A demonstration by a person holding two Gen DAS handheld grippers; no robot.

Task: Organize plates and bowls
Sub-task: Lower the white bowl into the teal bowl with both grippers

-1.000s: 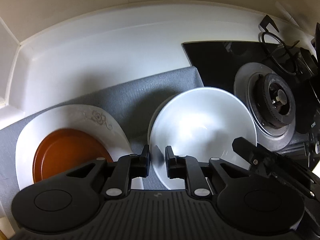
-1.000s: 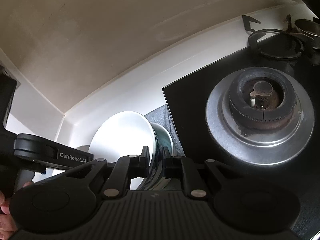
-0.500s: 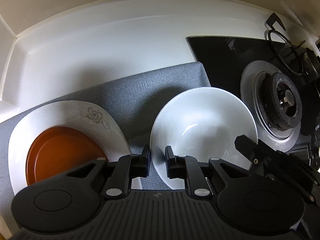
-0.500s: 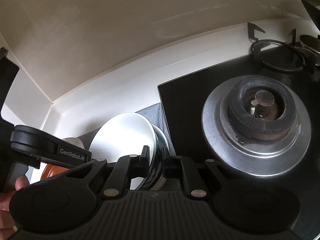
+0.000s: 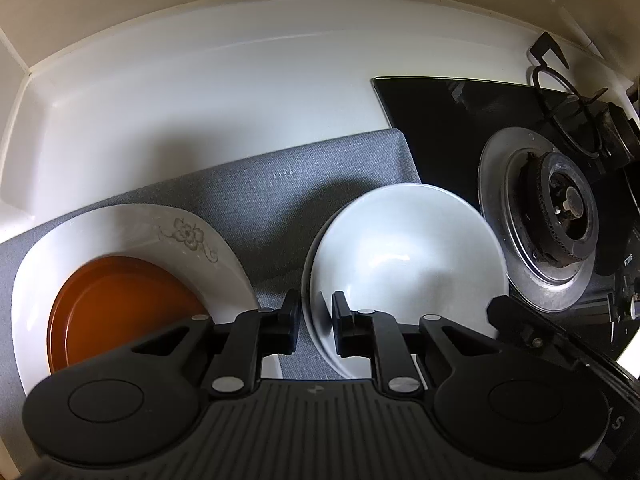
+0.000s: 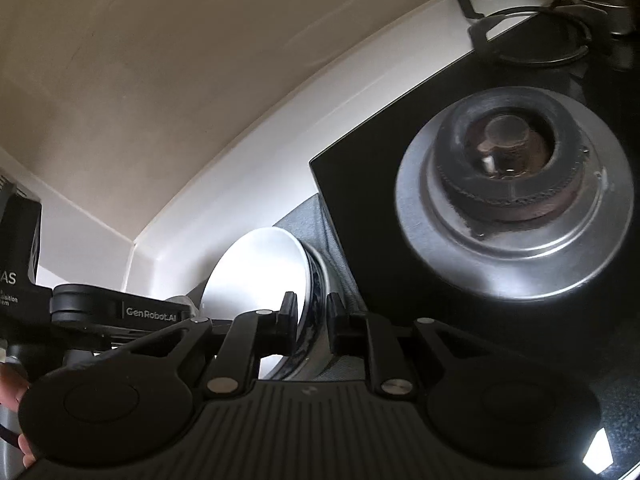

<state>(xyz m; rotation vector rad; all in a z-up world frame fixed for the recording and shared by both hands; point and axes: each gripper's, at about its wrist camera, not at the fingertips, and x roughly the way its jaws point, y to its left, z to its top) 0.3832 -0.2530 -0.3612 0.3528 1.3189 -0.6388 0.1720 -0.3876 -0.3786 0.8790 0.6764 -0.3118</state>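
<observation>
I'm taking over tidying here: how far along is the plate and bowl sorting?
Done: the orange plate sits stacked on the floral plate on the gray mat. In hand: the left gripper clamps the white bowl at its rim; the right gripper straddles the opposite rim, its jaws just opening. Left: freeing both grippers; whether another bowl sits underneath is unclear.

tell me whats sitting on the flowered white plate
An orange plate lies on the flowered white plate, covering its middle. The left claw hides the near part of both, so anything else there can't be seen.
</observation>
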